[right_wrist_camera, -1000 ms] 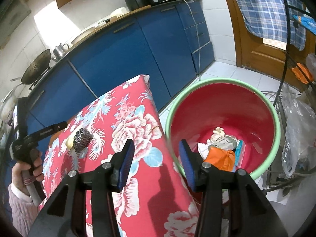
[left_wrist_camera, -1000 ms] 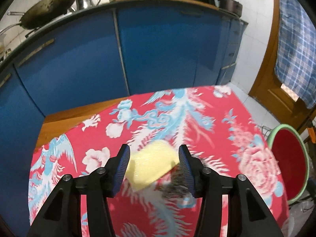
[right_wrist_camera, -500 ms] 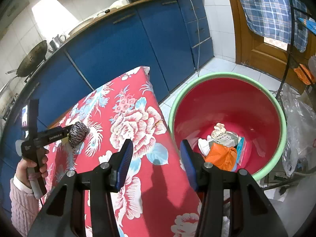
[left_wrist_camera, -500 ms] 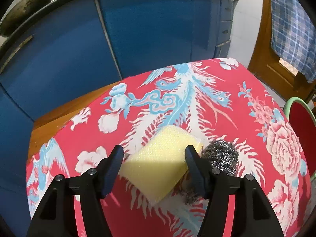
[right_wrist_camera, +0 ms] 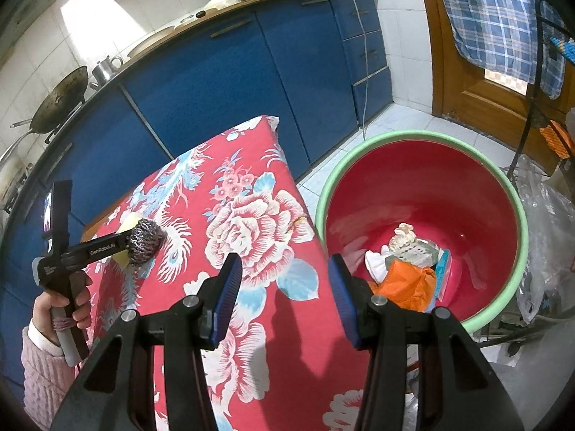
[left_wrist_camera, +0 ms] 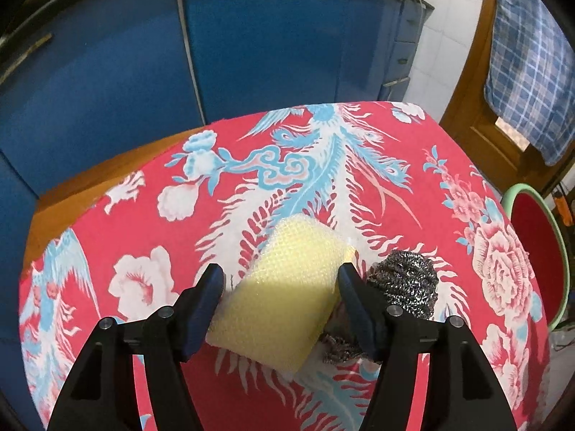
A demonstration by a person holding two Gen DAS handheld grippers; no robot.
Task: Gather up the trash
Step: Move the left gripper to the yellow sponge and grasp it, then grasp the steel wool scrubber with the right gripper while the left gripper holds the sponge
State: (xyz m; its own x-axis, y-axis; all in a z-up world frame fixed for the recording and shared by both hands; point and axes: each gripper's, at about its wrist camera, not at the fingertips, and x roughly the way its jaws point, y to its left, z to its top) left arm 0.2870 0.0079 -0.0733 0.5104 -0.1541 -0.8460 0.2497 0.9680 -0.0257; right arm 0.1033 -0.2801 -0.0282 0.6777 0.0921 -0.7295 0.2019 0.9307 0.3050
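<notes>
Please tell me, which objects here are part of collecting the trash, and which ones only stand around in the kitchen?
Part of the job:
- yellow sponge, between the open left gripper fingers
- steel wool scrubber beside it
- red bin, already holding scraps
- right gripper, empty

Just lying about:
- wok
- kettle
- checked cloth
- blue cabinets

Yellow sponge (left_wrist_camera: 287, 294) lies flat on the red cloth — steel-wool scourer (left_wrist_camera: 404, 282) touching its right edge.

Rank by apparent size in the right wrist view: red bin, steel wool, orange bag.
1. red bin
2. orange bag
3. steel wool, only slightly smaller; it lies farther away, so that order is unsure.
</notes>
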